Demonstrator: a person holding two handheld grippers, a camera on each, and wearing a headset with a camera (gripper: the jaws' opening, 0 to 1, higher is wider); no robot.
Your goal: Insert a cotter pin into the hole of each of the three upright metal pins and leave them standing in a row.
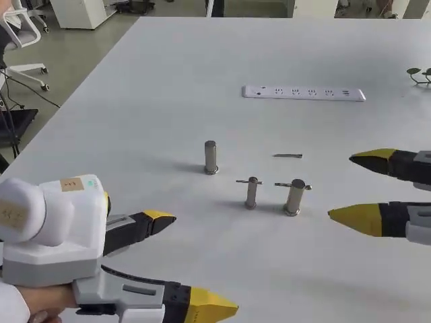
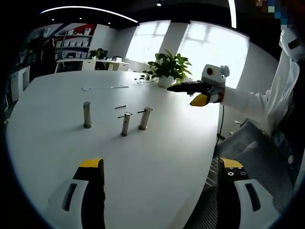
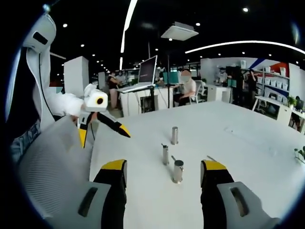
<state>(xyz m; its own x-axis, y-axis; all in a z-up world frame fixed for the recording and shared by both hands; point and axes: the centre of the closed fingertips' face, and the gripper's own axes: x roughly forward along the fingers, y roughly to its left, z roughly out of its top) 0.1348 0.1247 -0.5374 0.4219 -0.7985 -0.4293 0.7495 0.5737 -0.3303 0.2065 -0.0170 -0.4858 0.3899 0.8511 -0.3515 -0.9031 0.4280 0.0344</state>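
In the head view, three metal pins are standing upright on the white worktop (image 1: 135,101). The bare metal pin (image 1: 211,157) is standing apart and further back, while the middle metal pin (image 1: 252,194) and the third metal pin (image 1: 294,198) are standing near each other, both carrying fitted cotter pins (image 1: 293,185) through the cross holes near their tops. The loose cotter pin (image 1: 287,155) is lying flat on the worktop between the bare metal pin and the right hand-held gripper (image 1: 342,187), well short of the power strip (image 1: 303,93). The right hand-held gripper is hovering near the third metal pin with its jaws apart and empty, probably positioned for reaching the loose cotter pin. The left hand-held gripper (image 1: 195,264) is waiting at the near edge, jaws also apart and empty, apparently keeping the work area unobstructed. In the left gripper view, the spread jaws are pointing along the worktop toward all three metal pins, a line suited to steadying the bare metal pin during insertion. A potted plant (image 2: 167,67) is standing at the far end. In the right gripper view, the third metal pin is standing nearest, between the lines of the open jaws. Two of three insertions are appearing complete. The thin, flat loose cotter pin is calling for a fine fingertip pinch, and the unsupported bare metal pin is at risk of tipping.
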